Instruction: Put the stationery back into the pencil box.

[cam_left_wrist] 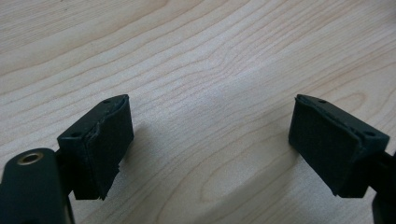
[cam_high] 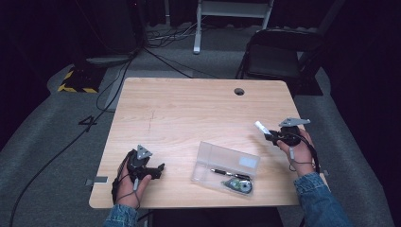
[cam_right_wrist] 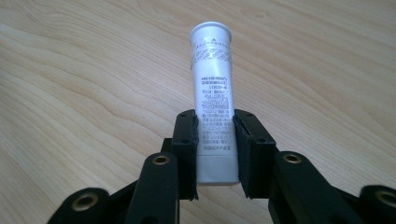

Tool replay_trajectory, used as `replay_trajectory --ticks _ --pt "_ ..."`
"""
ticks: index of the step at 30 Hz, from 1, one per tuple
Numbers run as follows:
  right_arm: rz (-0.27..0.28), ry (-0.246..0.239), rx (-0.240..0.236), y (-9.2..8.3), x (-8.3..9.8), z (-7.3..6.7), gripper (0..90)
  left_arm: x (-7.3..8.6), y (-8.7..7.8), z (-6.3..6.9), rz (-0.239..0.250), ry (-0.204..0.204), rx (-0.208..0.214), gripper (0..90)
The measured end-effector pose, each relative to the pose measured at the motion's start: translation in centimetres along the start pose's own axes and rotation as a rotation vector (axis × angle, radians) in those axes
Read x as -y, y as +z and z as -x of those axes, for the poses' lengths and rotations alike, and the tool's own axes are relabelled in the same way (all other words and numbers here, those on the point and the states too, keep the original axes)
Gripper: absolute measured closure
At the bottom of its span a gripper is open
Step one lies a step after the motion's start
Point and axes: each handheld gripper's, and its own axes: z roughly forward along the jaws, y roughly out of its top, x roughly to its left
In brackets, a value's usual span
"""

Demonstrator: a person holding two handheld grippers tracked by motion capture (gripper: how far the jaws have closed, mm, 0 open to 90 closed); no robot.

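I find the right gripper (cam_high: 268,133) at the right side of the surface (cam_high: 189,113), its fingers (cam_right_wrist: 186,140) clamped on a white tube (cam_right_wrist: 214,93). The tube is a smooth cylinder with a rimmed round end and bands of fine grey print along its wall. In the right gripper view both black pads press flat on its lower half, one on each side, and the rest stands out beyond them toward the far side. In the high view the tube (cam_high: 261,127) juts up and to the left from the gripper, clear of the wood.

The left gripper (cam_high: 156,170) lies at the near left corner, held low over the surface. Its fingers (cam_left_wrist: 105,144) stand wide apart with bare wood between them; the pads are matt black rectangular blocks, the left one frayed at its edge.

Between the two hands, near the front edge, lies a clear plastic case (cam_high: 226,168), rectangular with rounded corners, its lid open toward the far side. Inside I note a black pen (cam_high: 227,172) and a round grey-green item (cam_high: 242,185) that I cannot identify.

The surface is pale wood-grain laminate with rounded corners and a round cable hole (cam_high: 239,91) at the far edge. A dark folding chair (cam_high: 279,52) stands on grey carpet beyond it.
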Motion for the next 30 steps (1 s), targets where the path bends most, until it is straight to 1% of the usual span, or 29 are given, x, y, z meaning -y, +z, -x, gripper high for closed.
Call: replay_trajectory --ticks 1,2,3,5,7,8,10,11,16,24,26,30 --pt "0.000 0.000 0.000 0.0 0.0 0.0 71.9 0.0 0.0 0.0 0.000 0.000 0.000 14.2" --pt "0.005 -0.004 0.003 -0.3 -0.1 -0.1 71.9 0.0 0.0 0.0 0.000 0.002 0.000 14.2" --pt "0.015 -0.012 -0.004 -0.8 -0.5 -0.4 71.9 0.0 0.0 0.0 0.000 -0.004 0.001 14.2" --pt "0.020 -0.017 -0.005 -1.1 -0.6 -0.5 71.9 0.0 0.0 0.0 -0.001 -0.003 -0.001 14.2" --pt "0.029 -0.024 -0.016 -1.5 -0.9 -0.9 71.9 0.0 0.0 0.0 0.000 -0.004 -0.001 14.2" --pt "0.042 -0.030 -0.024 -1.9 -1.2 -1.2 71.9 0.0 0.0 0.0 0.000 -0.004 -0.001 14.2" --pt "0.044 -0.034 -0.028 -2.1 -1.3 -1.4 71.9 0.0 0.0 0.0 -0.001 0.001 -0.002 14.2" --pt "0.048 -0.040 -0.036 -2.4 -1.5 -1.6 71.9 0.0 0.0 0.0 0.000 -0.004 0.000 14.2" --pt "0.075 -0.068 -0.063 -3.4 -2.4 -2.8 71.9 0.0 0.0 0.0 -0.001 -0.004 -0.001 14.2" --pt "0.095 -0.116 -0.115 -4.6 -3.5 -4.7 71.9 -0.1 0.0 0.0 -0.001 -0.004 0.000 14.2" --pt "0.096 -0.121 -0.120 -4.7 -3.5 -4.9 71.9 -0.1 0.0 0.0 -0.001 -0.004 0.000 14.2" --pt "0.105 -0.152 -0.150 -5.3 -4.1 -6.0 71.9 0.0 0.0 0.0 -0.001 -0.004 0.000 14.2"
